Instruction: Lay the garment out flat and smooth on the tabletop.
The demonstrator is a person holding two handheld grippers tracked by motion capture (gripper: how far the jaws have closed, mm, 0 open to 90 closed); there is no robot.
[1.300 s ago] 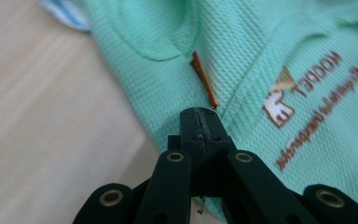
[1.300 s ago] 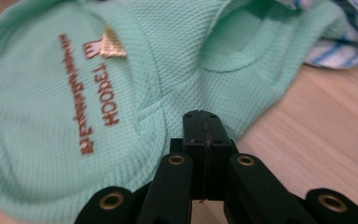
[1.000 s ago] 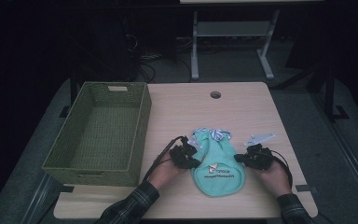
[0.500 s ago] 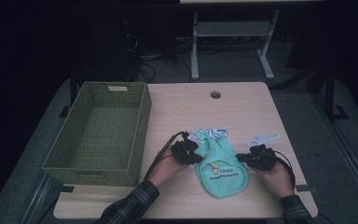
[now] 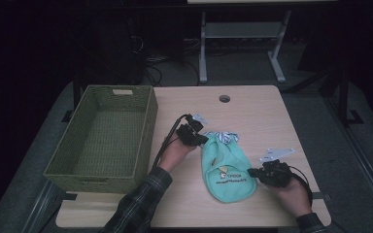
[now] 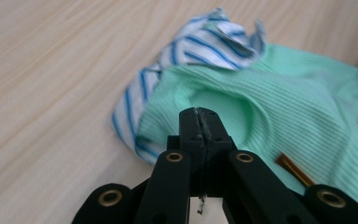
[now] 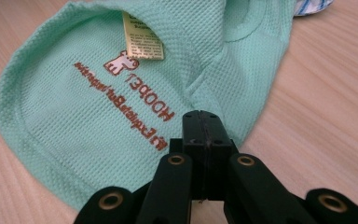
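Both claws sat closed and empty, left gripper [image 5: 200, 139] at the mint garment's [image 5: 226, 170] top corner, right gripper [image 5: 252, 173] at its edge; garment lay on the table [image 5: 262, 111], wicker basket [image 5: 141, 141] unfilled, grasping not yet done

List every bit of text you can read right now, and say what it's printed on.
"HOOPET": brown print, seen upside down in the right gripper view, on the mint green garment, beside a small brown animal figure.
Brown line below it: script lettering, not clearly readable.
Yellow sewn-in tag on the garment: print too small to read.
Wicker basket and table: no text.
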